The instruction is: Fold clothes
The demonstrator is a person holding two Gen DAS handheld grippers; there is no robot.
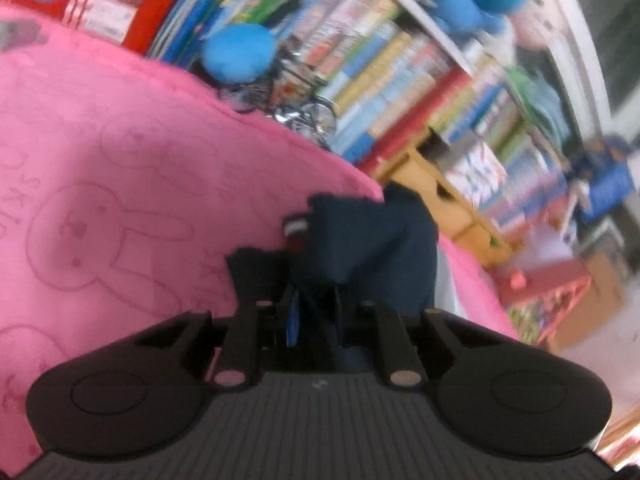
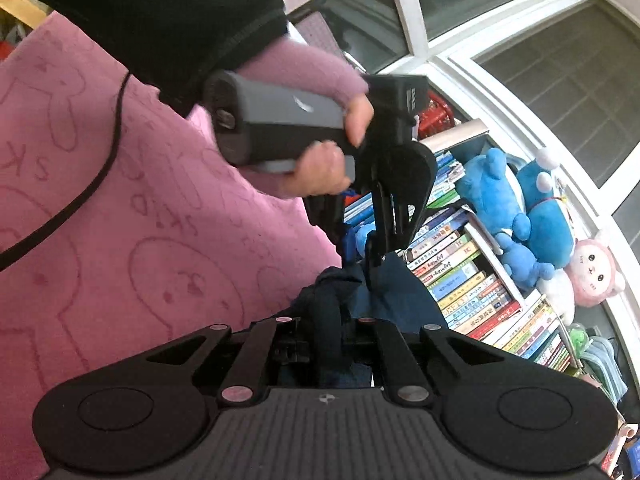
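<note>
A dark navy garment [image 1: 372, 248] hangs bunched in front of my left gripper [image 1: 314, 300], which is shut on its cloth. In the right wrist view the same garment [image 2: 392, 292] is held by my right gripper [image 2: 328, 316], shut on a dark fold of it. The left gripper [image 2: 378, 264], held in a hand, also pinches the garment from above there. Both grippers hold the garment up above the pink rabbit-print blanket [image 1: 100, 184], which also shows in the right wrist view [image 2: 120, 240].
Rows of books [image 1: 400, 80] fill a shelf beyond the blanket's edge, also in the right wrist view [image 2: 472, 288]. Blue plush toys [image 2: 520, 208] and a pink one [image 2: 592, 276] sit on the books by a window. A yellow wooden box [image 1: 444, 200] stands near the blanket's edge.
</note>
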